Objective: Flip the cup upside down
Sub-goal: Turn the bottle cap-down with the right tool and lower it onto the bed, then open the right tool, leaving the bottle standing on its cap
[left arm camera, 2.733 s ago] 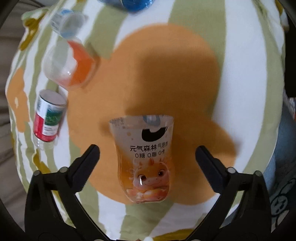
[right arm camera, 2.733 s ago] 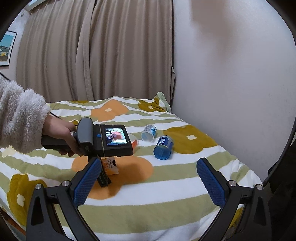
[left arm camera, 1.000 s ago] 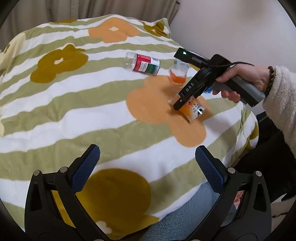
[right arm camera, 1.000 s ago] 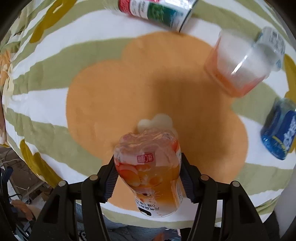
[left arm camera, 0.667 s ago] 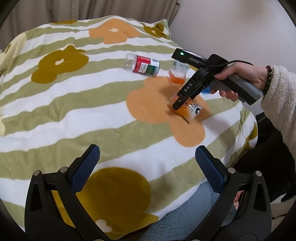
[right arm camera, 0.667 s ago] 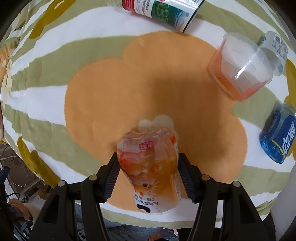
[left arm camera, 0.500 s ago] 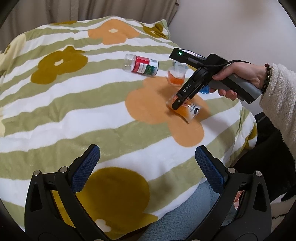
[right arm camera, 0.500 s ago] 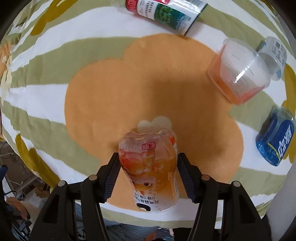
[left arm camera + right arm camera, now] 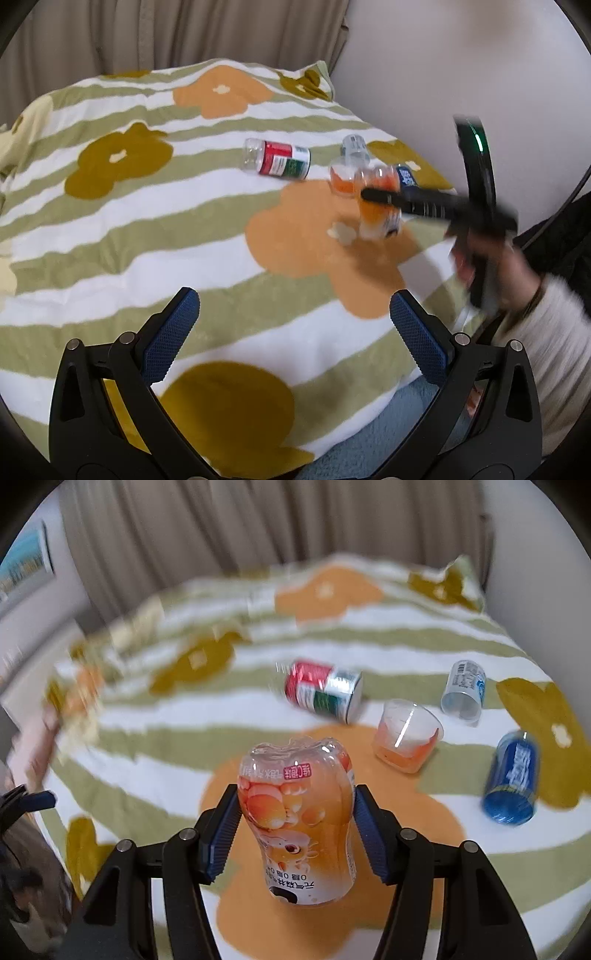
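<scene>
Left wrist view: the left gripper (image 9: 291, 325) sits wide open with nothing between its blue pads, just striped flower blanket (image 9: 147, 236) under it. Well ahead and off to the right of those jaws, the right gripper (image 9: 373, 195) comes in from the side, blurred, pinching the cup (image 9: 376, 210). Half a second ago the cup leaned at an angle in that grip; now it looks close to vertical, its wide end down on or just over the orange flower patch. Behind it sit a red-and-green bottle (image 9: 277, 160), an orange-tinted clear cup (image 9: 341, 181) and a couple of others I can't make out well.

Right wrist view: the cup (image 9: 299, 823) is clamped between both pads, roughly mid-body. The print reads upside down and the closed, lumpy base points up, the rim down toward the blanket. A moment back this camera looked almost straight down on the bed; now it looks across at curtains (image 9: 258, 528), so the wrist has rolled through the turn. Ahead and right of the jaws lie the tinted cup (image 9: 406, 734), a blue can (image 9: 511, 779), a white can (image 9: 463, 692) and the red bottle (image 9: 323, 694).

My read: the flip itself is basically done, and what's left is settling the rim flat and letting go. Soft blanket, so it could tip.
</scene>
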A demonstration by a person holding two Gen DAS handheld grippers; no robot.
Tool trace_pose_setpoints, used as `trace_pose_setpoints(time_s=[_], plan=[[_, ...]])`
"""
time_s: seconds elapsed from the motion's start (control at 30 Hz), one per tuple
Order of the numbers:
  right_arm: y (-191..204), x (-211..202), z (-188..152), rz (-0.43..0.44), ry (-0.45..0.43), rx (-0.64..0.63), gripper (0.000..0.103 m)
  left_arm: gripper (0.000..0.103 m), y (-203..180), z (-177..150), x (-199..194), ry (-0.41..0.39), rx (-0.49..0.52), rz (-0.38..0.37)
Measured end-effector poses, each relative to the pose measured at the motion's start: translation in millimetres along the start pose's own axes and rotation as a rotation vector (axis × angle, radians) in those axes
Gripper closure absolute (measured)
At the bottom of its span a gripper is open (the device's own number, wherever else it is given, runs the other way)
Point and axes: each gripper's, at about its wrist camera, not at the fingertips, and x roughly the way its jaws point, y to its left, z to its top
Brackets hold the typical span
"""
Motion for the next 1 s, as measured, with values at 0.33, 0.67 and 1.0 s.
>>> trace_pose_setpoints(time_s=[0.33,0.67,1.0], plan=[[-19.1,13.3,-27.8,-0.087,-0.084,-0.063,0.046,0.001,-30.7,14.0,20.6,0.027,0.058,0.02],[-21.9,1.5,-48.3,-0.084,-0.099,-0.107,0.046,0.001,-53.0,17.4,35.7,0.054,0.131,0.028],[-25.8,-0.6,-52.4,-0.079,-0.111,-0.111,0.046,0.001,-53.8,16.7,41.8,0.073,0.129,0.031]])
